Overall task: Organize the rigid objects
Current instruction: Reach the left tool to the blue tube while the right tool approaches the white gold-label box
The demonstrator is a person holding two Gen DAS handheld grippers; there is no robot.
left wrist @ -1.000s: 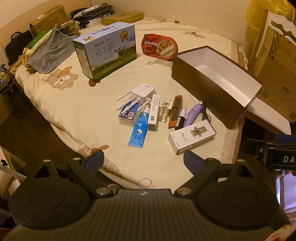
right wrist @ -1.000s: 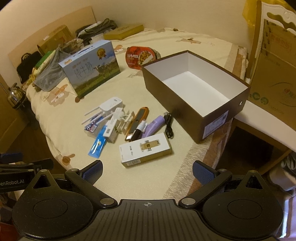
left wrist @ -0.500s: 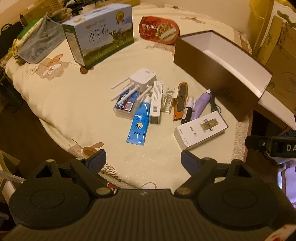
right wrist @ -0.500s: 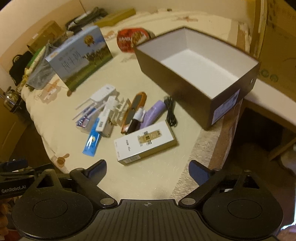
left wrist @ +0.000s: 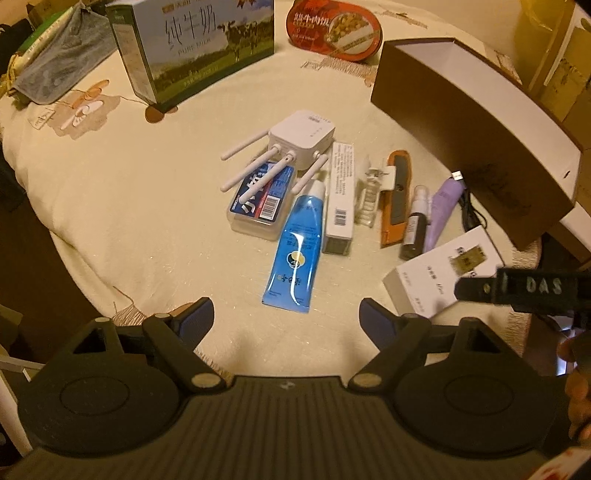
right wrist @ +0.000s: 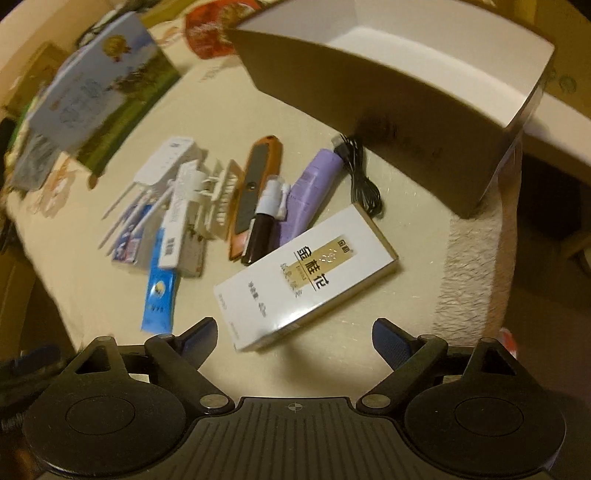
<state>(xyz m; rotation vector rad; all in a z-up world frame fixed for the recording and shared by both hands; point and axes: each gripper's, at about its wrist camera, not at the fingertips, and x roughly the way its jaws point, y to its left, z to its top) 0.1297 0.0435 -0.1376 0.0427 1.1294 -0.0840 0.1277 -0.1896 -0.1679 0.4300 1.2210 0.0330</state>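
A cluster of small items lies on the cream tablecloth: a white router (left wrist: 303, 138), a clear plastic case (left wrist: 262, 199), a blue tube (left wrist: 295, 251), a narrow white box (left wrist: 340, 192), an orange utility knife (left wrist: 395, 199), a dark small bottle (left wrist: 415, 225), a purple tube (left wrist: 441, 210) and a black cable (left wrist: 471, 214). A flat white box (right wrist: 306, 277) lies nearest the front. Right of them stands an open brown box (left wrist: 472, 122) with a white, bare inside. My left gripper (left wrist: 286, 314) hovers just short of the blue tube, jaws closing, nothing between them. My right gripper (right wrist: 295, 328) hovers over the flat white box's near end, jaws closing, with nothing gripped.
A milk carton (left wrist: 199, 48) and a red food bowl (left wrist: 334, 29) stand at the back, with a grey bag (left wrist: 55, 70) at the far left. The round table's edge (left wrist: 122, 306) curves close below the left gripper. Cardboard boxes (left wrist: 561, 74) stand beyond the brown box.
Both grippers have come down and forward towards the cluster, so the items look larger. The jaws of both have narrowed a little. The right view is now blurred and rolled.
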